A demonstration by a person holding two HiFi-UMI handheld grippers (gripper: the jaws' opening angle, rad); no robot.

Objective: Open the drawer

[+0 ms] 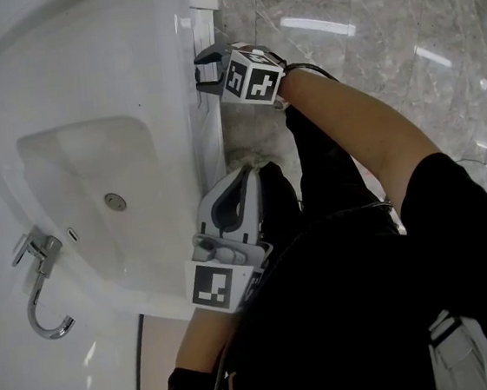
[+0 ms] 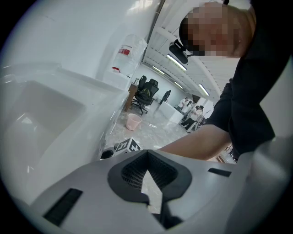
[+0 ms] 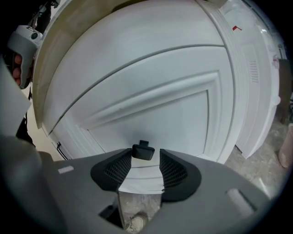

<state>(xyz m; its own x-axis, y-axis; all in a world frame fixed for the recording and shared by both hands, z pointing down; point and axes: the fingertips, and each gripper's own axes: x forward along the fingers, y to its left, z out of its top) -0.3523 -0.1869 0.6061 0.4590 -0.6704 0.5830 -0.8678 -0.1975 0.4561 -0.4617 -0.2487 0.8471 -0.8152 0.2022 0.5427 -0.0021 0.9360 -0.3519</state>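
Note:
A white vanity cabinet stands under the sink; its panelled front (image 3: 151,109) fills the right gripper view and shows as a narrow edge (image 1: 211,128) in the head view. A small black handle (image 3: 143,151) sticks out of that front. My right gripper (image 3: 144,158) (image 1: 201,72) is open, and the handle sits between its fingertips without the pads pressing on it. My left gripper (image 1: 246,175) (image 2: 146,153) hangs back by the person's body, shut with nothing in it, away from the cabinet.
The white sink basin (image 1: 93,181) with a chrome tap (image 1: 38,274) lies to the left above the cabinet. Grey marble floor (image 1: 364,27) stretches to the right. In the left gripper view a pink bucket (image 2: 133,121) and office chairs (image 2: 144,93) stand far off.

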